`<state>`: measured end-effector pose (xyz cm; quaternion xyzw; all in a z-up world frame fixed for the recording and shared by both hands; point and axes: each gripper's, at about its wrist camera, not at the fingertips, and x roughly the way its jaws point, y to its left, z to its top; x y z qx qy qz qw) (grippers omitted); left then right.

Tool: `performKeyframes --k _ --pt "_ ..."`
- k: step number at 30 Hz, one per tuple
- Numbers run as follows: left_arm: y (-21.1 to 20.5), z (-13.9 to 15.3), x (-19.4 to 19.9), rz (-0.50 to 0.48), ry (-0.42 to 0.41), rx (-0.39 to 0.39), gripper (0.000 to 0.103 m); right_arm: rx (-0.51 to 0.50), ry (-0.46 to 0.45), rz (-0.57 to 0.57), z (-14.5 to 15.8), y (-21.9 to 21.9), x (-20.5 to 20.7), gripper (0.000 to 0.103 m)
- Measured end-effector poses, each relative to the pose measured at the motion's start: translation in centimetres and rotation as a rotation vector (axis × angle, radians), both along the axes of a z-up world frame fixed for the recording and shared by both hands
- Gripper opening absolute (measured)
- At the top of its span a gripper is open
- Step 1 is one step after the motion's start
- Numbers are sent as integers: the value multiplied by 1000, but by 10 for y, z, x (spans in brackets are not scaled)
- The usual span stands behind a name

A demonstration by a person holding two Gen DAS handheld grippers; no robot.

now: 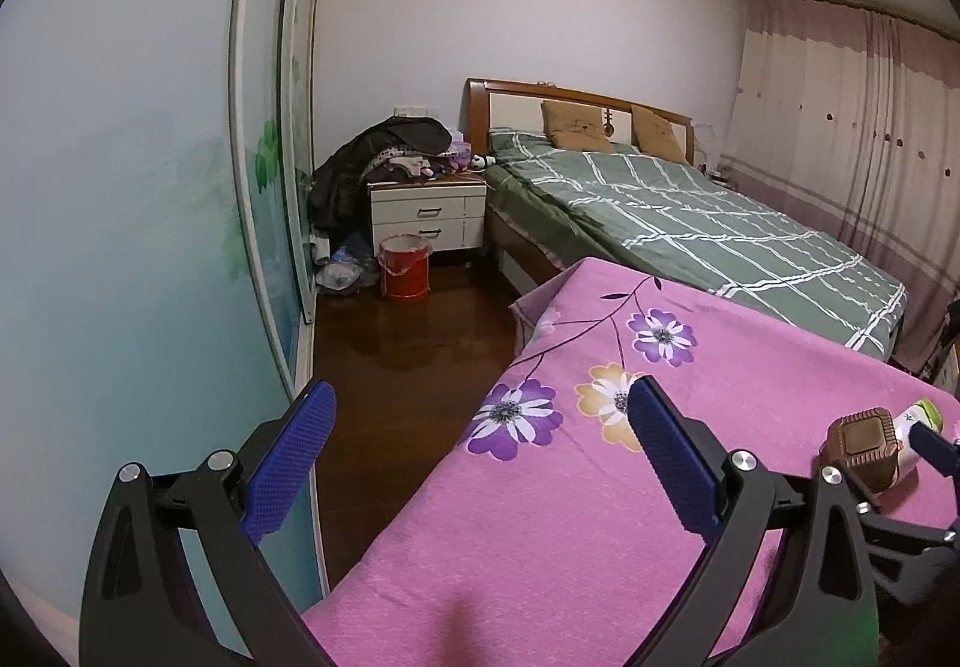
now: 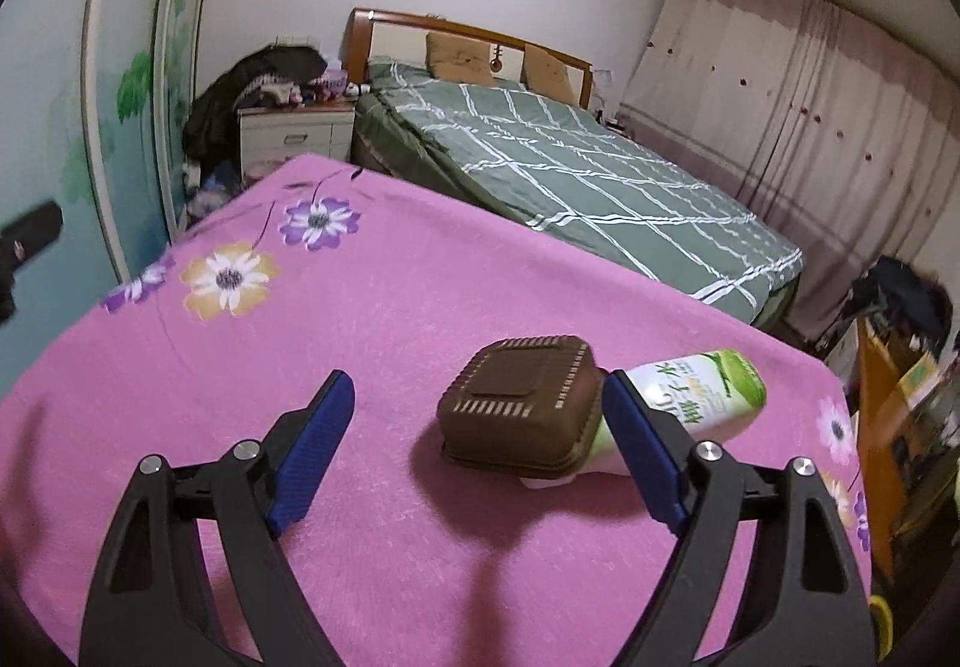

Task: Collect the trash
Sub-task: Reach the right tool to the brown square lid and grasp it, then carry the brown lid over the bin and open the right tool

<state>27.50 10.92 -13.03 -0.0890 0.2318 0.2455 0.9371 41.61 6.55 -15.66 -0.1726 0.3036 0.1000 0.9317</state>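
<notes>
Right claw [image 2: 477, 415] spread, empty, over pink-covered table [image 2: 420, 277]. Brown tray [image 2: 519, 403] upside down between its tips, nearer right tip. Bottle [image 2: 699, 391] touching tray, long axis running right and away. Left claw [image 1: 480, 415] spread, well left; right nearer.

Green plaid bed [image 1: 690, 223]; white nightstand [image 1: 427, 215]; curtains [image 1: 852, 126]

The pink flowered cloth [image 2: 420, 295] lies bare leftward, while the overturned brown plastic basket [image 2: 522, 403] touching the white-green bottle [image 2: 696, 397] blocks its right side.
</notes>
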Motion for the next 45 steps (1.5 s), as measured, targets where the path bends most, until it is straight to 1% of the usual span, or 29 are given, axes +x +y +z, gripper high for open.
performKeyframes --k 3,5,8,10,12,13,16,18,19,21,22,24,25,26,27,28,30,34,36,37,40,41,43,45 --pt "-1 0 1 -6 6 3 96 -13 -5 -29 -2 1 4 80" --pt "-3 0 1 -10 7 1 96 -19 17 -51 -6 0 13 80" --pt "-5 0 1 -16 7 5 96 -30 36 -56 -10 0 21 71" --pt "-6 0 1 -21 10 7 96 -41 39 -59 -11 0 25 64" --pt "-8 1 1 -25 10 10 96 -44 22 -65 -11 -1 25 48" --pt "-9 1 0 -27 11 12 96 -32 14 -67 -10 -4 24 45" --pt "-10 1 0 -35 13 13 96 -11 9 -64 -7 -13 21 41" --pt "-11 1 0 -37 15 15 96 2 -4 -68 -4 -18 19 28" --pt "-11 1 0 -39 14 13 96 17 -11 -71 -1 -21 18 24" --pt "-12 2 -1 -42 13 10 96 46 -10 -77 4 -28 18 10" --pt "-12 2 -1 -42 12 10 96 81 2 -75 6 -33 19 10" --pt "-12 3 -1 -45 10 3 96 116 15 -60 10 -36 20 10" --pt "-12 3 -2 -47 7 1 96 121 19 -48 11 -34 20 14" --pt "-12 4 -2 -47 5 3 96 110 14 -44 12 -29 19 41" --pt "-12 4 -2 -47 3 4 96 77 -5 -37 11 -23 17 76" --pt "-12 4 -2 -47 3 2 96 48 -16 -36 10 -18 17 84" --pt "-12 4 -2 -49 6 -2 96 -19 -19 -32 6 -4 17 84" --pt "-14 5 -3 -56 10 -1 96 -93 9 -43 -5 10 26 84" --pt "-14 6 -3 -58 10 0 96 -142 33 -52 -14 14 31 84" --pt "-14 6 -3 -58 11 -1 96 -157 63 -65 -18 15 37 84" --pt "-14 6 -4 -59 12 -7 96 -162 73 -93 -19 13 48 73" --pt "-14 6 -4 -60 13 -5 96 -169 79 -105 -21 13 51 60" --pt "-15 6 -3 -63 17 3 96 -166 78 -110 -23 13 53 57" --pt "-15 5 -1 -65 19 3 96 -159 56 -109 -19 10 47 57"
